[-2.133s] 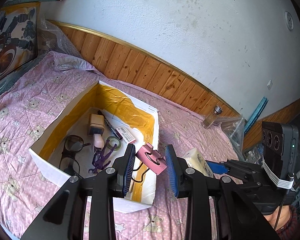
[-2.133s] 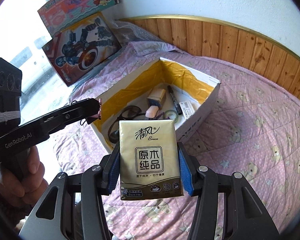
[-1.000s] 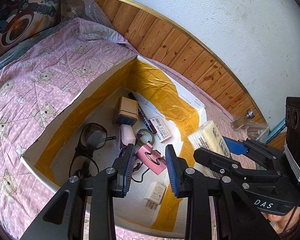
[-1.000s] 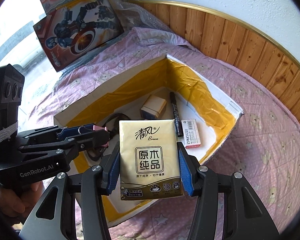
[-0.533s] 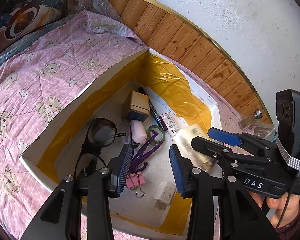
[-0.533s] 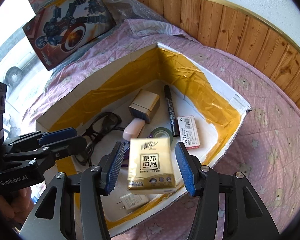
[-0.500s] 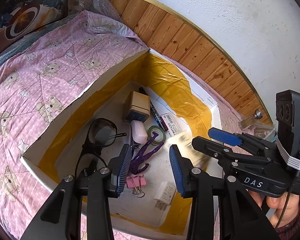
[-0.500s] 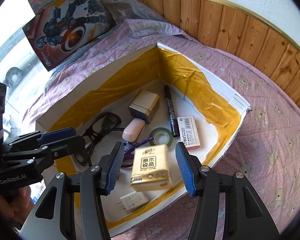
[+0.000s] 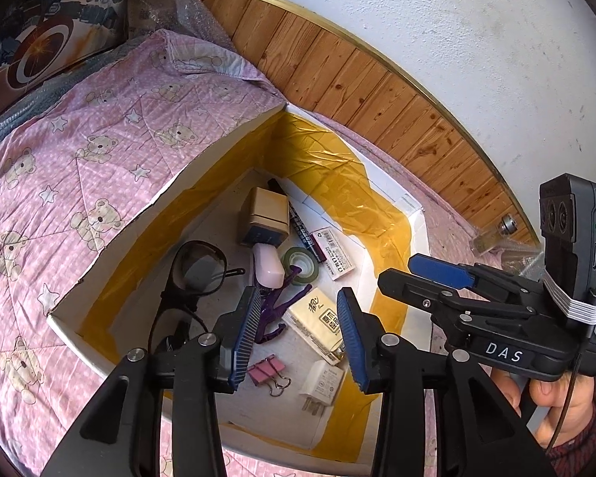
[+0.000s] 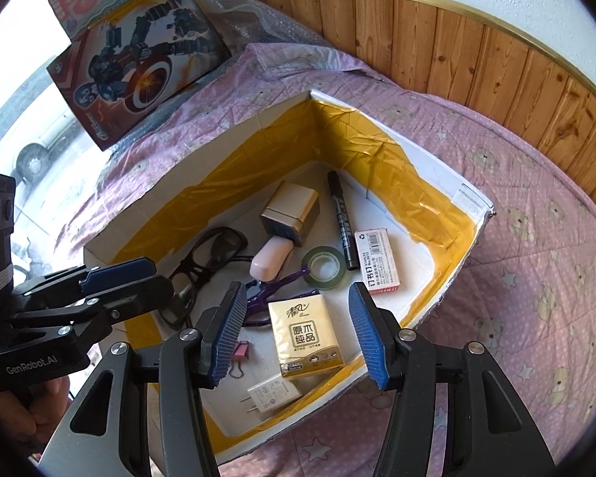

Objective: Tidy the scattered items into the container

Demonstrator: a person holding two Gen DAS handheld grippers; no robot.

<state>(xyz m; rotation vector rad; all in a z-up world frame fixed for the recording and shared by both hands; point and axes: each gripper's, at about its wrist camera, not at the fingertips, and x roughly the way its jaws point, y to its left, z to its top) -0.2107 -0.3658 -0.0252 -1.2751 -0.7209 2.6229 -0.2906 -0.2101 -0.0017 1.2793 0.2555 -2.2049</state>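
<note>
The white box lined with yellow tape [image 9: 218,151] [image 10: 449,187] lies on the pink bedspread. Inside it rest a gold tissue pack [image 9: 318,320] [image 10: 304,334], a pink binder clip [image 9: 265,369] [image 10: 240,349], a white charger plug [image 9: 322,381] [image 10: 274,391], black glasses [image 9: 198,266] [image 10: 214,250], a tape roll [image 10: 324,266], a black marker [image 10: 341,218], a staple box [image 10: 377,258], a tan cube [image 10: 292,210] and a purple clip [image 9: 278,306]. My left gripper [image 9: 298,326] hovers open above the box with nothing in it. My right gripper [image 10: 298,330] is open too, over the tissue pack.
A pink bear-print bedspread [image 9: 79,151] covers the bed. Wood panelling [image 9: 357,79] and a white wall run behind. Toy boxes [image 10: 139,59] lean at the far left. A small glass bottle [image 9: 496,234] lies by the wall. A hand [image 9: 564,409] holds the right gripper.
Both grippers opened above the box. The pink binder clip fell from the left one and the tissue pack dropped from the right one; both now lie on the box floor.
</note>
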